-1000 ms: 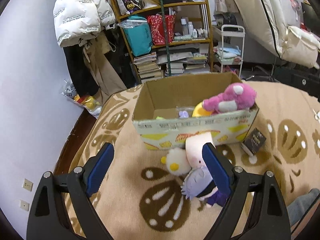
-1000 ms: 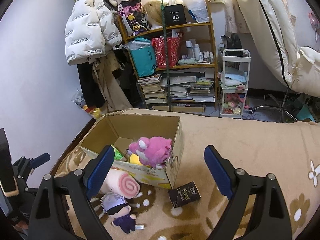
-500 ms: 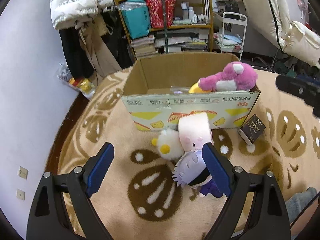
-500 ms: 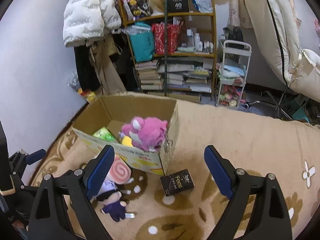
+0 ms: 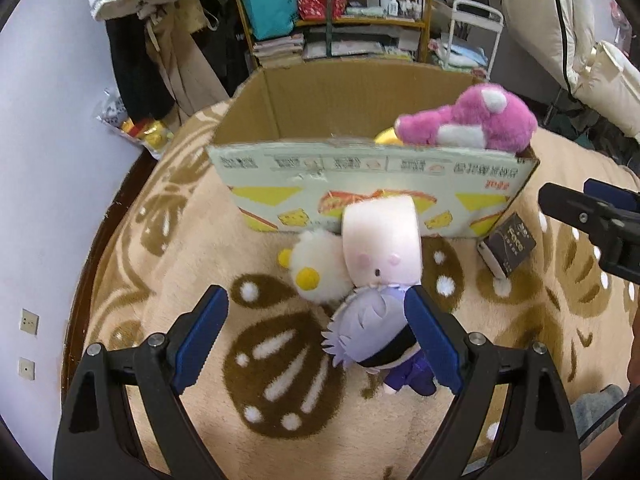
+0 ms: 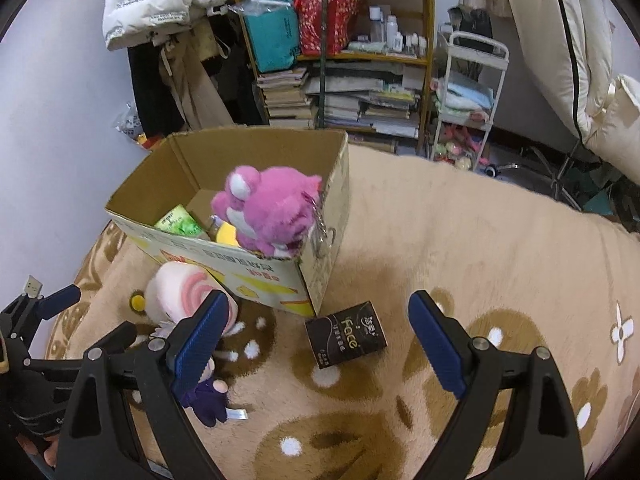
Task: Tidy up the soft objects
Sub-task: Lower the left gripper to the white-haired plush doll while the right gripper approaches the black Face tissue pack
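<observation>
A cardboard box (image 5: 372, 168) stands on a beige patterned blanket (image 5: 168, 240), with a pink plush bear (image 5: 472, 124) at its right end. In front of it lie a pink roll plush (image 5: 380, 244), a white round plush (image 5: 316, 276) and a lavender-haired doll (image 5: 372, 336), all touching. My left gripper (image 5: 315, 294) hangs open above them, the doll beside its right finger. My right gripper (image 6: 319, 300) is open too, above the box corner (image 6: 316, 280) and a black carton (image 6: 346, 338); nothing is between its pads. The doll (image 6: 208, 396) is half hidden behind its left finger.
A green packet (image 6: 178, 222) and a yellow item (image 6: 228, 234) lie inside the box. Behind stand a crowded bookshelf (image 6: 340, 60), hanging coats (image 6: 160, 0) and a white trolley (image 6: 468, 92). The blanket's left edge meets a wall (image 5: 48, 160). Open blanket (image 6: 480, 240) stretches right of the box.
Both grippers have sunk and tipped downward toward the blanket. The box and the plush toys now sit larger and nearer. Both stay open as wide as before.
</observation>
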Tool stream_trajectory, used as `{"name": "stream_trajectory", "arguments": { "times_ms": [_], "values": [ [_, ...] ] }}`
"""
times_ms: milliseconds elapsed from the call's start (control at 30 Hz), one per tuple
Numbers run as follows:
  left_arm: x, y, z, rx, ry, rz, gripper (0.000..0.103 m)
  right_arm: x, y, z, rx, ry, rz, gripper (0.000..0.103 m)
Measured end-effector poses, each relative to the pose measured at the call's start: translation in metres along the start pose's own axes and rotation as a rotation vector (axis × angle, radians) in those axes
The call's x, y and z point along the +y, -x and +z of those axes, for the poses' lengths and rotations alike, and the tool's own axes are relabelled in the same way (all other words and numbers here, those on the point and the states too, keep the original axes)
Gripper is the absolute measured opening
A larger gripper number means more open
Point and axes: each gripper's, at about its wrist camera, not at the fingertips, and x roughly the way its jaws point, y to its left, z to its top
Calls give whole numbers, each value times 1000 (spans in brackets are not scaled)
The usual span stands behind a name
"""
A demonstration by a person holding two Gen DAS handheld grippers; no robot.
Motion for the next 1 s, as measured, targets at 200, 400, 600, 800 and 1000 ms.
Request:
{"name": "stream_trajectory", "arguments": {
  "times_ms": [200, 400, 600, 800, 1000],
  "values": [
    [-6, -13, 1, 47, 12, -27, 89, -6, -23, -4, 96, -11, -6, 95],
    [-9, -30, -3, 123, 27, -60, 89, -9, -45, -11, 183, -14, -23, 95],
    [-19, -41, -8, 166, 9, -74, 89, -15, -70, -17, 258, -26, -46, 95],
    [-31, -56, -11, 215, -22, -88, 89, -13, -87, -18, 279, -5, -85, 95],
    [-29, -69, -10, 258, 9, -110, 89, -15, -101, -20, 302, -2, -100, 95]
  ]
}}
